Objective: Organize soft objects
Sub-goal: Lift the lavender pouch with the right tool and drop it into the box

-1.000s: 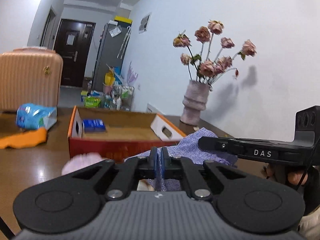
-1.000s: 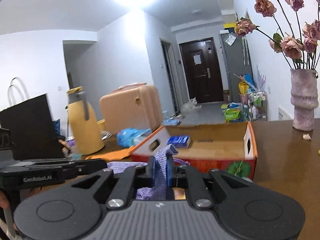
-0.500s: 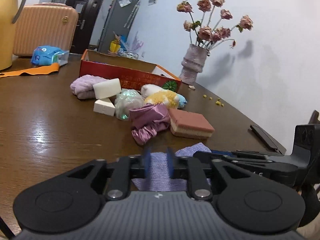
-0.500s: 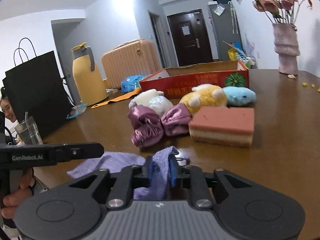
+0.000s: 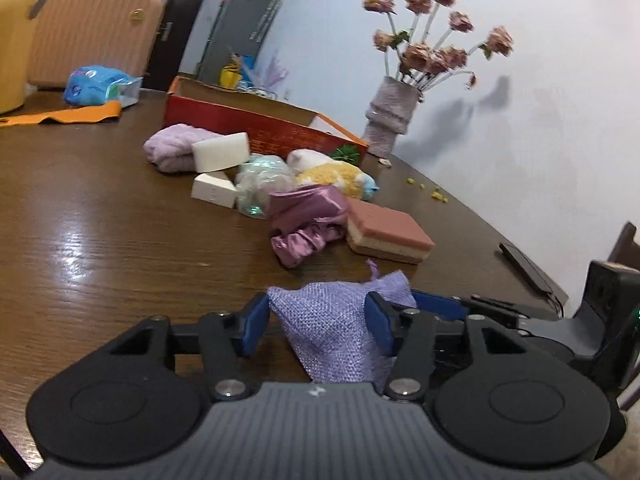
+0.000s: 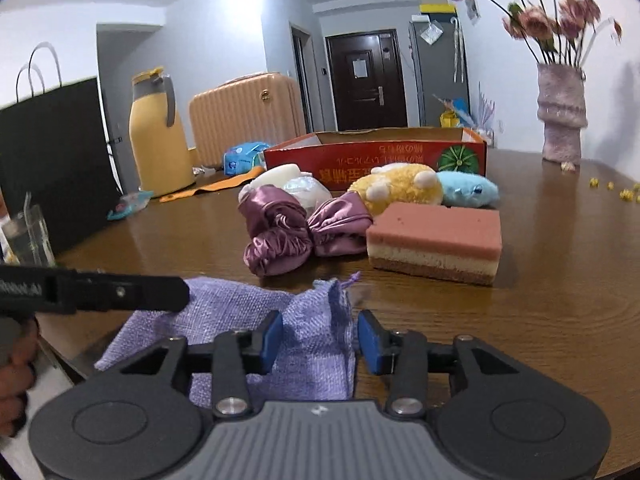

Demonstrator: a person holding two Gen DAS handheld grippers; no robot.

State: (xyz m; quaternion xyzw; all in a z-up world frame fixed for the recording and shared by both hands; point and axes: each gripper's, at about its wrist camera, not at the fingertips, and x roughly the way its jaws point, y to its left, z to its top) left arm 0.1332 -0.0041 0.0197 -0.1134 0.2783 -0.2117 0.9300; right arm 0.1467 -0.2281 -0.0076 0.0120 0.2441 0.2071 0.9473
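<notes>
I hold both grippers low, tilted down over the table (image 6: 540, 300). The left gripper (image 5: 316, 326) and right gripper (image 6: 320, 338) are opening, the purple cloth (image 6: 316, 344) loose between their spread jaws.

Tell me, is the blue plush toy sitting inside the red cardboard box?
No, the blue plush toy lies on the wooden table in front of the red cardboard box, next to the yellow plush toy.

left tongs (image 5: 316, 322) and right tongs (image 6: 318, 338) both low at the worktop's near edge, angled gently downward, side by side. both sets of jaws are opening, blue pads parting, purple fabric loose between them. fingers (image 6: 14, 376) wrap the left handle.
</notes>
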